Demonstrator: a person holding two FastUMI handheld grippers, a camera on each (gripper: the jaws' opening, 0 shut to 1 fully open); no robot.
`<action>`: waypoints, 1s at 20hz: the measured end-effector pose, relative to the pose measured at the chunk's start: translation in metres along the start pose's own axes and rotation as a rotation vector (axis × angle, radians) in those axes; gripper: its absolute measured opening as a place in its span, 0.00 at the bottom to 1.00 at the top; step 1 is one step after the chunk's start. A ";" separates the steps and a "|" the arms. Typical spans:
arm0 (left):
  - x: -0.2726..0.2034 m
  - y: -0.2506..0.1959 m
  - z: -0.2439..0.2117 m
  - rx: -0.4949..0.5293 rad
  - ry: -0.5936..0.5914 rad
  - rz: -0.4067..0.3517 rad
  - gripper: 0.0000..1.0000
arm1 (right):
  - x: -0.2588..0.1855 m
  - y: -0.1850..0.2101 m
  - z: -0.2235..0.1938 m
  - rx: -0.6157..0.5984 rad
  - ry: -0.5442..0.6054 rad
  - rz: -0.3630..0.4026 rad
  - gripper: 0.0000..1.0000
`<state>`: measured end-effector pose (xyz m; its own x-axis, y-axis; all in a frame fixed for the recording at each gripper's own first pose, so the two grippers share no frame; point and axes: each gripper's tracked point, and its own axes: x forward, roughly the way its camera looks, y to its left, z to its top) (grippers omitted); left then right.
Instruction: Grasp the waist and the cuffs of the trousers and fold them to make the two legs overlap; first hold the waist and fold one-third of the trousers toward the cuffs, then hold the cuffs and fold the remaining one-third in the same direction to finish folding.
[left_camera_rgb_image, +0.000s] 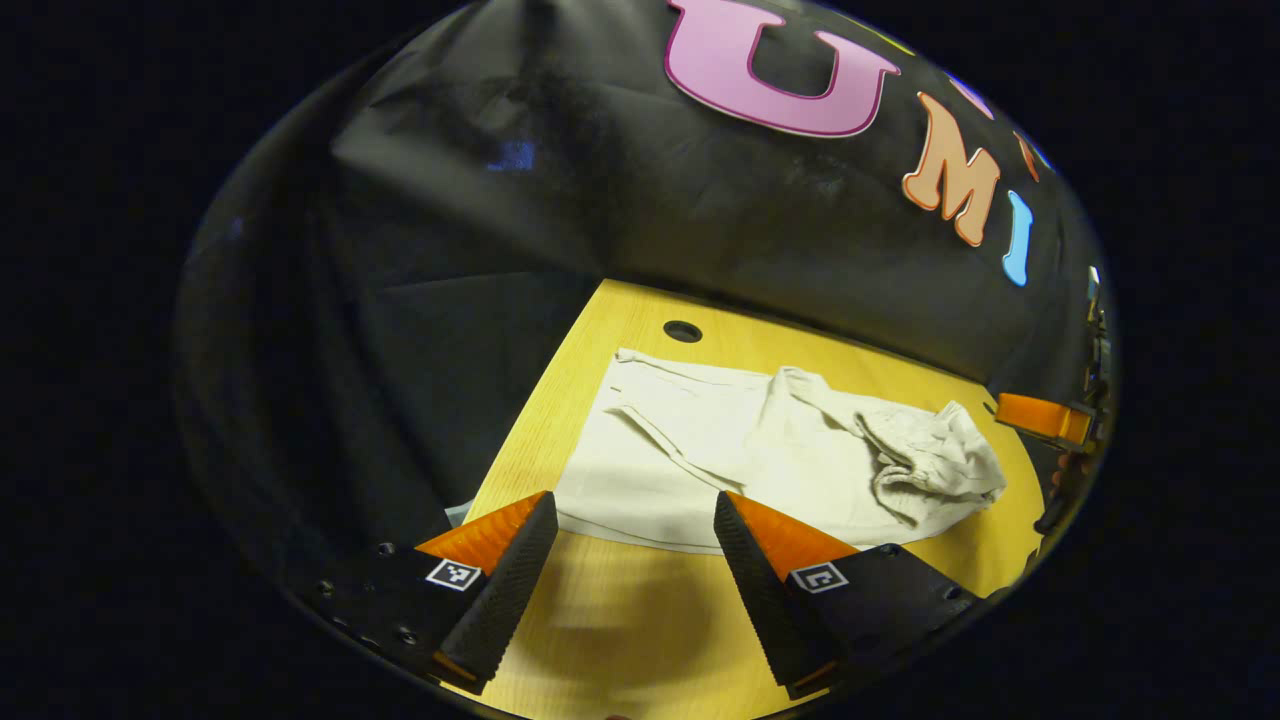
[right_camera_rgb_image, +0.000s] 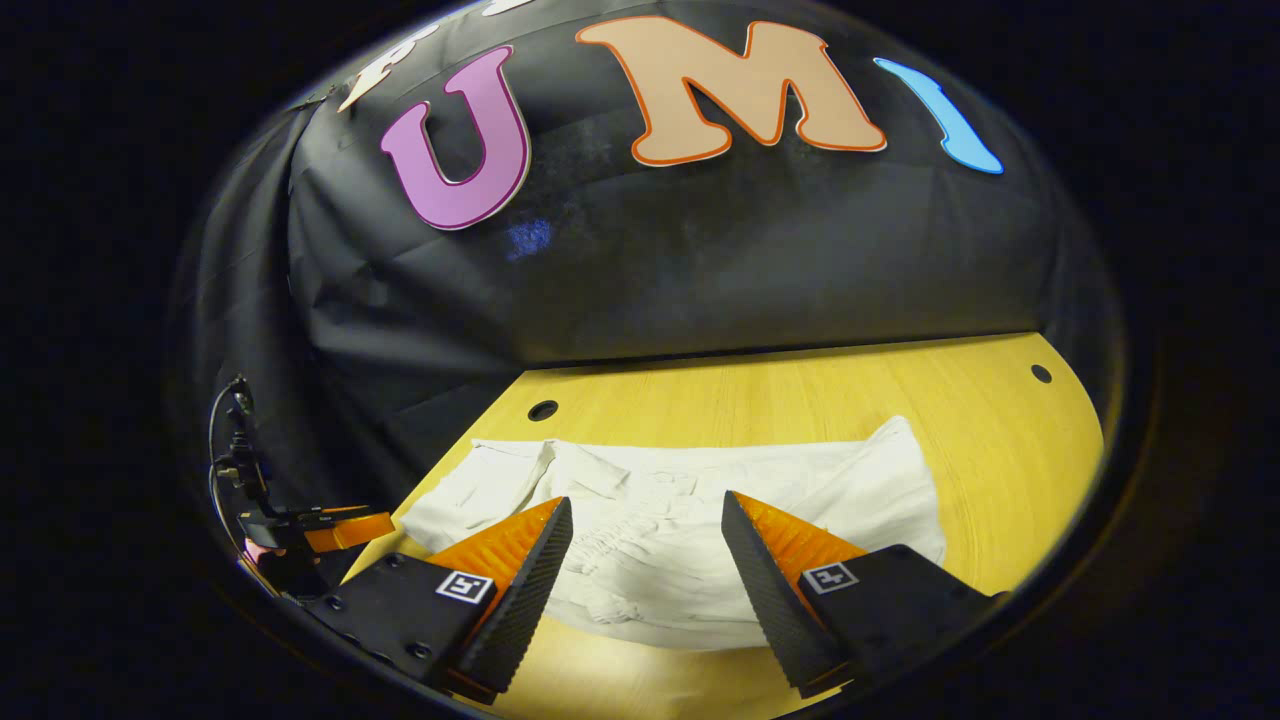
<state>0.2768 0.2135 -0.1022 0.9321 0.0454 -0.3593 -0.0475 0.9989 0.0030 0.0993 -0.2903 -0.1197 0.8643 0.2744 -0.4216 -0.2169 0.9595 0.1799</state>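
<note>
Ribbed, wedge-shaped fingers frame both views as I run the rig remotely: my left gripper (left_camera_rgb_image: 635, 535) stands spread wide over bare wood, holding nothing, and my right gripper (right_camera_rgb_image: 647, 540) is equally wide and empty above cloth. Each finger carries a small square black-and-white marker. Just beyond the left gripper's tips lie the trousers (left_camera_rgb_image: 740, 455), pale cream, soft and wrinkled, spread flat on the table (left_camera_rgb_image: 620, 620) at one end and bunched into a crumpled heap at the other. In the right gripper view the trousers (right_camera_rgb_image: 680, 500) show gathered, puckered fabric between the fingers. The tabletop is smooth, yellow-toned wood grain with small round holes (right_camera_rgb_image: 542, 410) near its far edge. Creased black cloth (right_camera_rgb_image: 700, 260) hangs behind as the booth's wall.
</note>
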 end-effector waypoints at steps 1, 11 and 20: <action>0.007 0.005 -0.002 0.007 0.007 0.006 0.96 | -0.007 -0.005 -0.002 -0.003 0.002 -0.018 0.96; 0.040 0.017 -0.021 0.046 0.075 0.022 0.95 | -0.052 -0.072 0.022 0.030 -0.042 -0.172 0.96; 0.040 0.023 -0.025 0.123 0.128 0.091 0.93 | -0.080 -0.100 0.053 0.111 -0.142 -0.222 0.96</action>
<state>0.3041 0.2383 -0.1401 0.8722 0.1409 -0.4683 -0.0776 0.9853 0.1519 0.0761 -0.4119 -0.0565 0.9417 0.0389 -0.3343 0.0292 0.9801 0.1965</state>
